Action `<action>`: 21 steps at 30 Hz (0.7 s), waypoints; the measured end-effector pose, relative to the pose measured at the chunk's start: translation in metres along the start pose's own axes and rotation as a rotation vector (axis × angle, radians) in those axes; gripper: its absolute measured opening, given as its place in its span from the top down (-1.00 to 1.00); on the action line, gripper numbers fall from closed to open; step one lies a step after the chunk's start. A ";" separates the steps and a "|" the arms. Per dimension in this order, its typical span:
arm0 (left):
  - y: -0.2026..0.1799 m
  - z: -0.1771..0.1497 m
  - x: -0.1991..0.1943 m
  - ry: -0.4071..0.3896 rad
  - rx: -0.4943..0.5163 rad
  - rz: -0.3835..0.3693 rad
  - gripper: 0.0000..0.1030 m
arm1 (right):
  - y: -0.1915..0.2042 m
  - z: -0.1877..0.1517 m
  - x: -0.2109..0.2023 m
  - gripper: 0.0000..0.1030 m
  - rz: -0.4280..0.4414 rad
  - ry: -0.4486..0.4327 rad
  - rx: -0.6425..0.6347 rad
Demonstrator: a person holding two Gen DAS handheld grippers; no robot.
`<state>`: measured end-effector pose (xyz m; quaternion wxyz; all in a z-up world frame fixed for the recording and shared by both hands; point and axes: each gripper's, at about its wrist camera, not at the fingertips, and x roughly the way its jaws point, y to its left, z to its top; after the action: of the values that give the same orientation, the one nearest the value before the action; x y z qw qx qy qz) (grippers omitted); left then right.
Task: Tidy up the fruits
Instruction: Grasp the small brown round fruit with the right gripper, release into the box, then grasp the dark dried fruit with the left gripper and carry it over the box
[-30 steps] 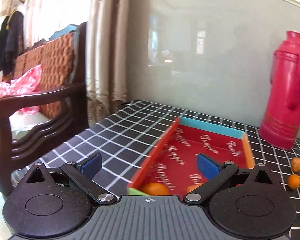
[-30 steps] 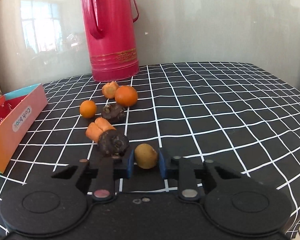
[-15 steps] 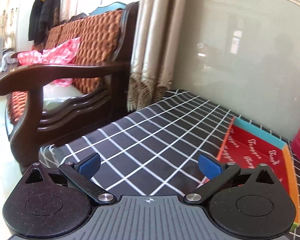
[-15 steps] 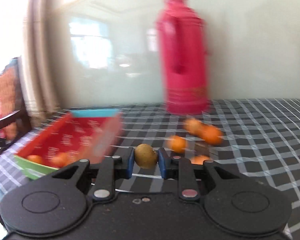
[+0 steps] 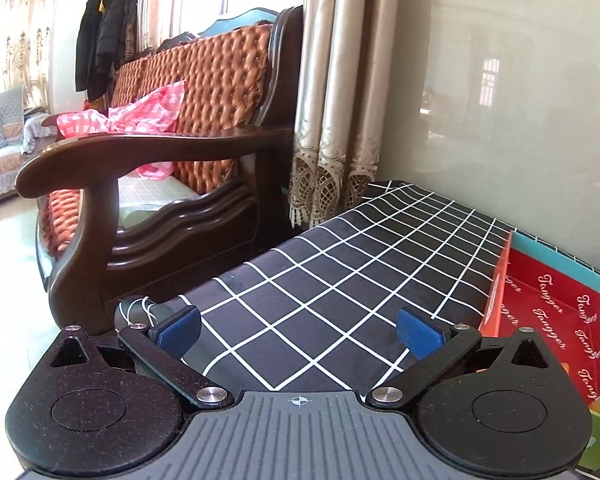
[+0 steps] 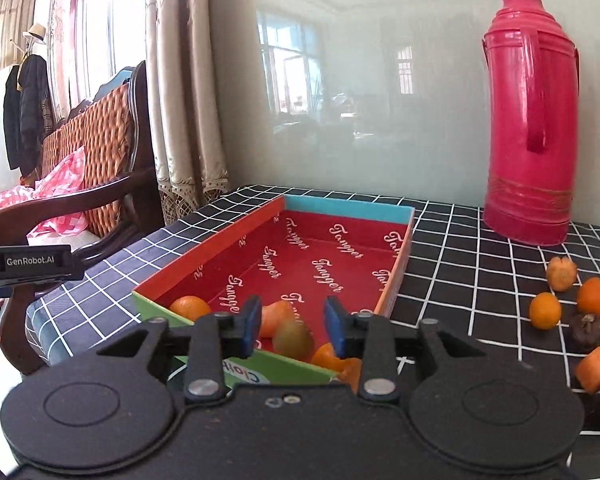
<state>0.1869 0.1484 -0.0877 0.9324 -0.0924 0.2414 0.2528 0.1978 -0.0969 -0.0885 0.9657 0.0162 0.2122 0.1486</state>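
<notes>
In the right wrist view my right gripper is open over the near end of the red cardboard box. A brown kiwi lies in the box just below the gap between the jaws, apart from the pads. An orange, a carrot piece and another orange also lie at that near end. Loose oranges, dark fruits and carrot pieces lie on the checked cloth at the right. My left gripper is open and empty over the cloth, left of the box.
A tall red thermos stands at the back right against the glass wall. A wooden armchair with a pink cloth stands beyond the table's left edge, beside curtains. The black-and-white checked tablecloth covers the table.
My right gripper carried the kiwi from the loose pile to the box, opened, and the kiwi now lies in the box. My left gripper swung left, away from the box, still open.
</notes>
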 end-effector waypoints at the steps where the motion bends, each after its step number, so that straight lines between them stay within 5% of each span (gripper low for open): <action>1: -0.001 0.000 0.000 0.001 -0.001 -0.002 -0.99 | -0.003 0.000 -0.003 0.42 -0.002 -0.008 0.007; 5: -0.009 -0.001 -0.003 -0.003 0.009 -0.025 -0.99 | -0.015 0.001 -0.014 0.14 -0.034 -0.041 0.039; 7: -0.019 -0.002 -0.009 -0.022 0.032 -0.051 -0.99 | -0.025 0.001 -0.026 -0.18 -0.080 -0.072 0.058; 15: -0.083 -0.015 -0.049 -0.094 0.166 -0.242 -0.99 | -0.079 -0.004 -0.074 -0.87 -0.444 -0.139 0.090; 21: -0.144 -0.040 -0.087 -0.110 0.272 -0.436 -0.99 | -0.130 -0.013 -0.117 -0.89 -0.676 -0.163 0.146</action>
<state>0.1798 -0.0239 -0.0715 0.9804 -0.0018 0.1964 0.0159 0.1278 -0.2557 -0.0654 0.9704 0.0258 0.1378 -0.1966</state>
